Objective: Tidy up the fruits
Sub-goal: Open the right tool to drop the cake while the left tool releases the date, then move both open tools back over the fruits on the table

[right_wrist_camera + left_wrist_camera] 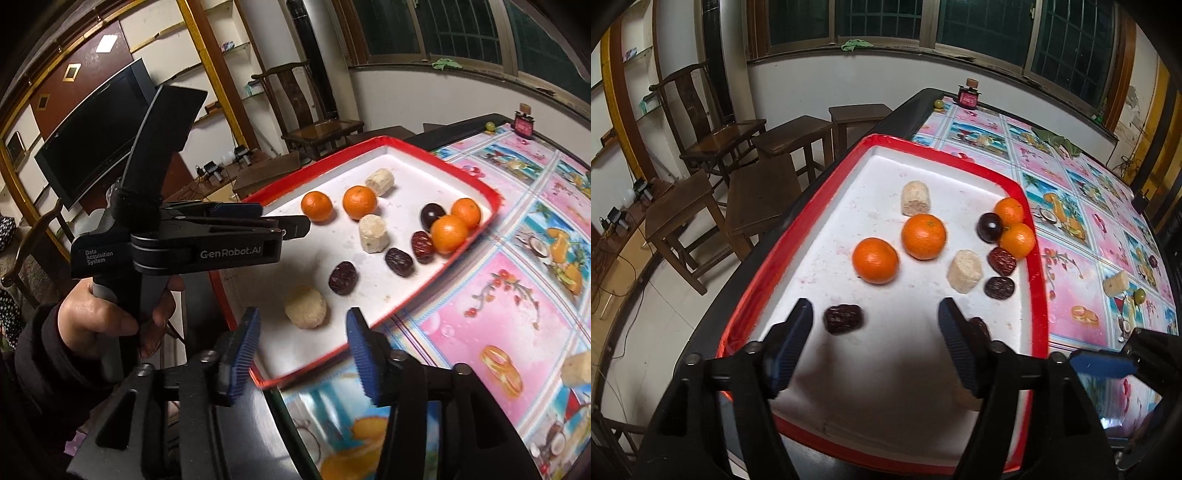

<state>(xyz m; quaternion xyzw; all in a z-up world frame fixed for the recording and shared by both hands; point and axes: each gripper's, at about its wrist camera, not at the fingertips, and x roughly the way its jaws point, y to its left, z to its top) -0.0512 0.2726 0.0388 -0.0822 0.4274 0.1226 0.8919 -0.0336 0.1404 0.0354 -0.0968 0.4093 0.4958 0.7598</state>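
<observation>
A white tray with a red rim [1039, 280] [491, 195] holds several oranges [923, 236] [359, 202], a dark plum [990, 227] [433, 215], dark dates [844, 318] [343, 277] and pale cut banana pieces [964, 271] [373, 233]. My left gripper [875, 321] is open and empty above the tray's near part, a date just inside its left finger. My right gripper [301, 332] is open and empty over the tray's near corner, close to a banana piece [306, 308]. The left gripper shows from the side in the right wrist view [295, 226].
On the flowered tablecloth [517, 302] lie a banana piece [1115, 282] [576, 367] and a small green fruit [1138, 295]. A red jar [968, 96] and a green ball [938, 103] stand at the far end. Wooden stools [757, 192] and a chair stand left of the table.
</observation>
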